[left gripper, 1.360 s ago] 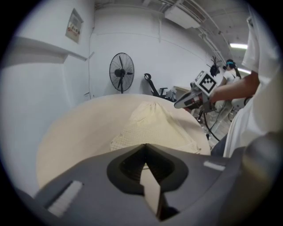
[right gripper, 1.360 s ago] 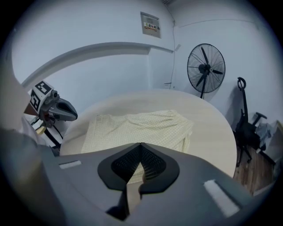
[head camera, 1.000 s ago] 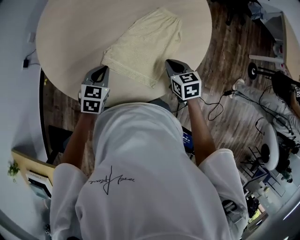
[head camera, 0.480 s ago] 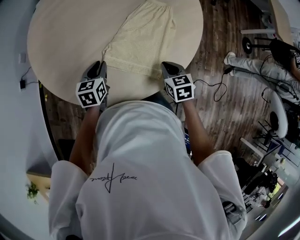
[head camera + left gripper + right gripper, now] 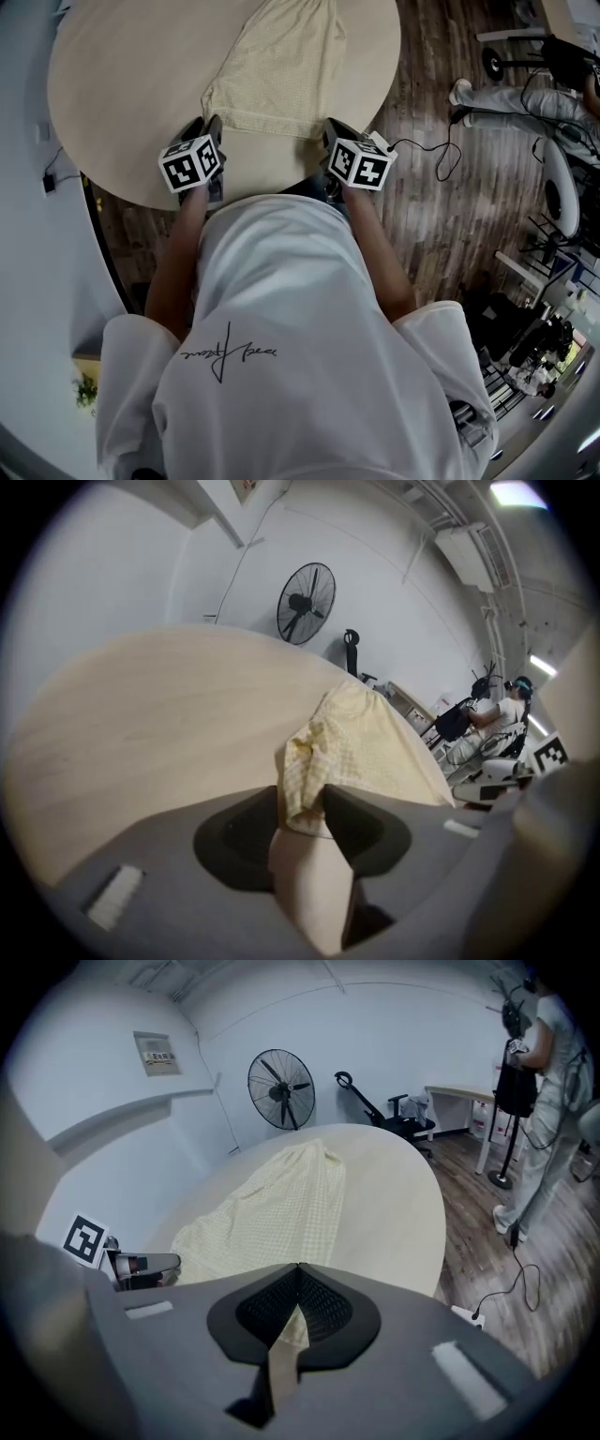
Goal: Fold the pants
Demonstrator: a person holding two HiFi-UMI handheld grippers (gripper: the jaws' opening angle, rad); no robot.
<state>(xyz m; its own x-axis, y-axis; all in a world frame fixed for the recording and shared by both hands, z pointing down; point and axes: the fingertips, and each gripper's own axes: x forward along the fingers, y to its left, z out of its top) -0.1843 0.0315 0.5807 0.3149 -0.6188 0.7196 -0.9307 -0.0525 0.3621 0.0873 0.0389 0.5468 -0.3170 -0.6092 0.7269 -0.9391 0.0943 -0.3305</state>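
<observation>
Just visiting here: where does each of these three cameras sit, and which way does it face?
Head view: on the person's head, looking steeply down at the table and pants; shows their shirt, forearms, left gripper and right gripper.
Left gripper view: rides that gripper, looking across the table; its jaws have just been opening, a pants corner between them.
Right gripper view: rides that gripper, facing along the pants; its jaws are shut on the hem.
Shared: both gripper views see the fan.

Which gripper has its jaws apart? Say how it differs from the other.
The left gripper: its jaws have just been opening and stand apart, a corner of the pants loose between them. The right gripper is pinched shut on the hem.
</observation>
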